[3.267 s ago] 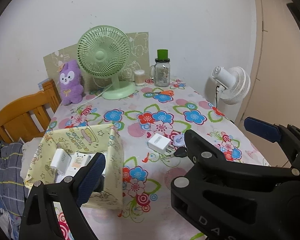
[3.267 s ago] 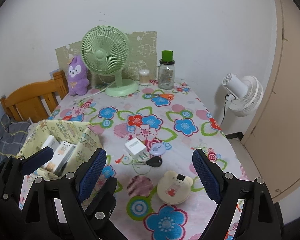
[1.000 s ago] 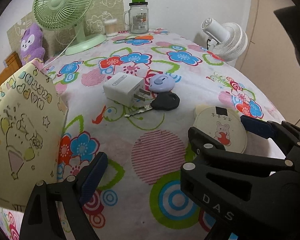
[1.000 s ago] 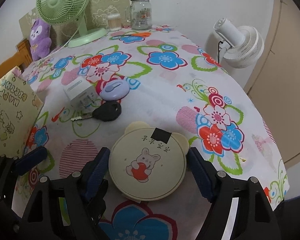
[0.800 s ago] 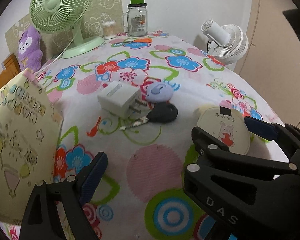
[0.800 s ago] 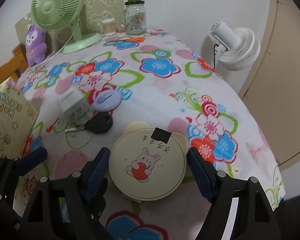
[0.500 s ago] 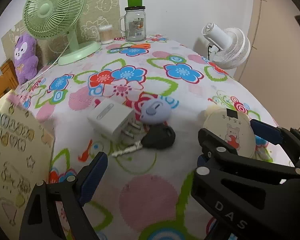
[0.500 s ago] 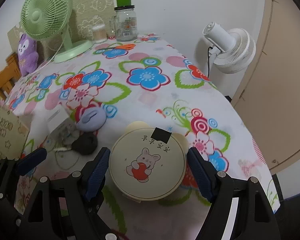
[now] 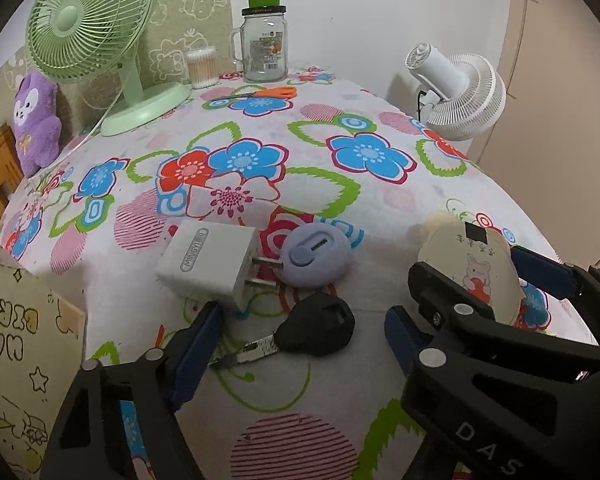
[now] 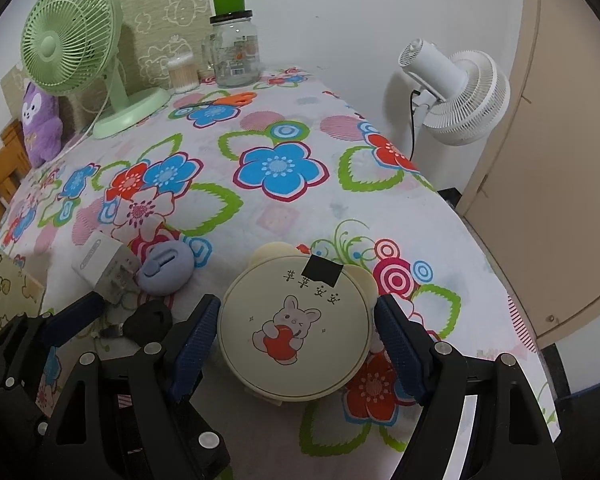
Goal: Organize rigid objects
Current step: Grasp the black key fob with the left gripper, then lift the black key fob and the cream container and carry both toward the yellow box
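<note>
A black key (image 9: pixel 318 328) lies on the flowered tablecloth (image 9: pixel 360 200), between the blue pads of my left gripper (image 9: pixel 298 346). Its jaws are closing and neither pad presses on the key. Just beyond the key sit a white charger plug (image 9: pixel 208 264) and a lavender oval gadget (image 9: pixel 314 256). My right gripper (image 10: pixel 296 346) is shut on a round cream case with bear ears and a rabbit print (image 10: pixel 296 320), one pad on each side. That case (image 9: pixel 472 264) also shows at the right of the left wrist view.
A yellow paper box (image 9: pixel 16 360) stands at the left. At the back are a green desk fan (image 9: pixel 88 28), a glass jar (image 9: pixel 265 44), a swab tub (image 9: pixel 202 66), orange scissors (image 9: pixel 260 94) and a purple plush (image 9: pixel 36 120). A white fan (image 10: pixel 456 96) stands beyond the table's right edge.
My left gripper moved in over the key and its jaws narrowed around it. The cream case stayed fixed between the right gripper's pads while the table shifted beneath it.
</note>
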